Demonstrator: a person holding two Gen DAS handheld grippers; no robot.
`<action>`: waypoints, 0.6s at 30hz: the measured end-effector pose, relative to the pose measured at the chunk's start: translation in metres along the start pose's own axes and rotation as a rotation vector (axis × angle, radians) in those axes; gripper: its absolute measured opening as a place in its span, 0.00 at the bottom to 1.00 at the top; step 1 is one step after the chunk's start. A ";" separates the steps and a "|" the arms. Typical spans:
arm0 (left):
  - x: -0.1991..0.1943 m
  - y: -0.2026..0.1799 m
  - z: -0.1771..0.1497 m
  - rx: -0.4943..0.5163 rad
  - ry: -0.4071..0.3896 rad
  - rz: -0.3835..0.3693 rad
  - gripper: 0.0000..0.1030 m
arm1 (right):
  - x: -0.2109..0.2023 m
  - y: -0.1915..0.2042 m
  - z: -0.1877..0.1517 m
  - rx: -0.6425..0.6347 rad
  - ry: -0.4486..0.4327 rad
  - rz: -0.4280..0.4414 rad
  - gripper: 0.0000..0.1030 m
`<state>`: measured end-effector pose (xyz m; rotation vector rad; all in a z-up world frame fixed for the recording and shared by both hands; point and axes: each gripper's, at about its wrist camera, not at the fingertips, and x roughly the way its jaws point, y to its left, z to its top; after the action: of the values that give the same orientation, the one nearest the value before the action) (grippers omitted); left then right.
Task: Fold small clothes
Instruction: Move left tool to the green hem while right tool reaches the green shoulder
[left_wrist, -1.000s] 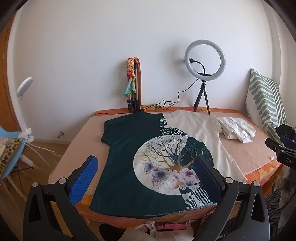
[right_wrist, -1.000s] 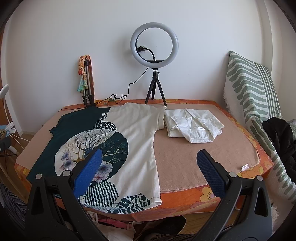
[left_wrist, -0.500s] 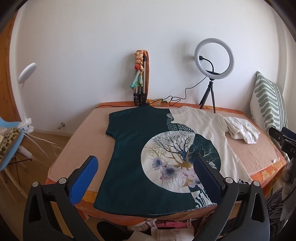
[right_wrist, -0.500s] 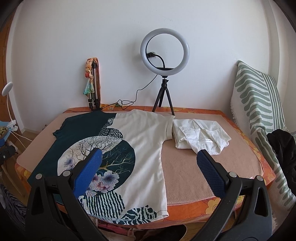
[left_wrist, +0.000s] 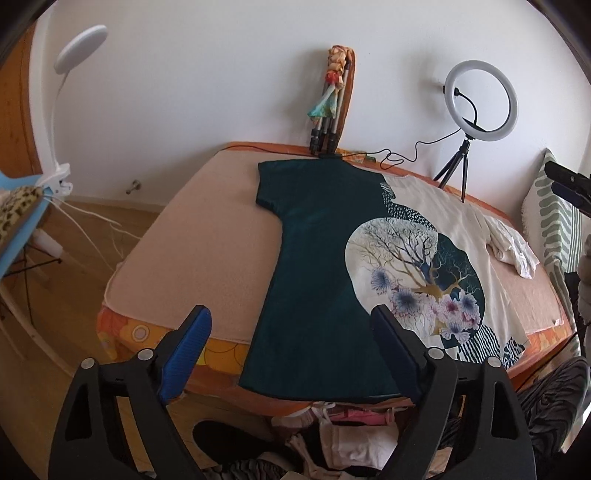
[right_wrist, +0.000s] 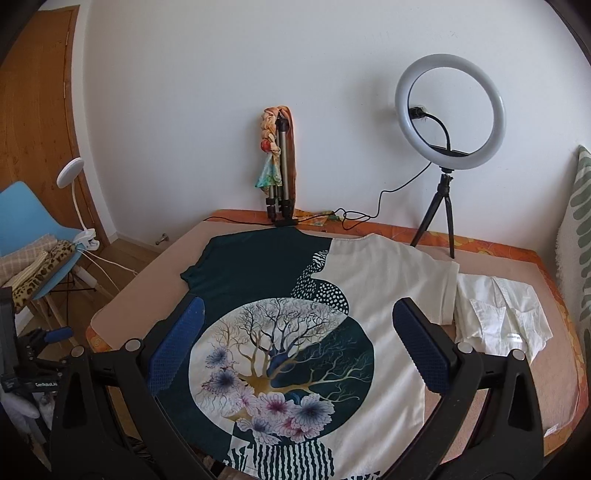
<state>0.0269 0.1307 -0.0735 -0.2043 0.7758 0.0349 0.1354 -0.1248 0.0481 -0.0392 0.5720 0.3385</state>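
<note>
A T-shirt, dark green on one half and cream on the other with a round tree-and-flower print, lies flat on the bed (left_wrist: 325, 266) (right_wrist: 369, 280). My left gripper (left_wrist: 291, 347) is open and empty, held above the shirt's dark green hem near the bed's front edge. My right gripper (right_wrist: 299, 347) is open and empty, held above the printed middle of the shirt. A folded white shirt (right_wrist: 498, 317) lies to the right of the T-shirt; it also shows in the left wrist view (left_wrist: 513, 247).
A ring light on a tripod (right_wrist: 448, 122) and a folded tripod with a scarf (right_wrist: 279, 173) stand at the bed's back edge by the wall. A striped pillow (left_wrist: 557, 229) is at the right. A blue chair (right_wrist: 26, 229) with a clip lamp stands left. Clothes (left_wrist: 343, 432) lie below the bed's front edge.
Both grippers have moved left and closer to the T-shirt. The left now looks over the dark green half, the right over the print. Both stay open.
</note>
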 end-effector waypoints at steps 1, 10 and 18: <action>0.004 0.005 -0.003 -0.019 0.018 -0.011 0.77 | 0.009 0.008 0.008 -0.009 0.009 0.016 1.00; 0.047 0.025 -0.019 -0.092 0.144 -0.101 0.55 | 0.096 0.061 0.068 0.012 0.148 0.175 1.00; 0.068 0.028 -0.024 -0.089 0.167 -0.156 0.46 | 0.206 0.110 0.086 0.049 0.326 0.225 1.00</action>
<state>0.0557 0.1507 -0.1422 -0.3546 0.9236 -0.0962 0.3075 0.0526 0.0161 0.0183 0.9106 0.5425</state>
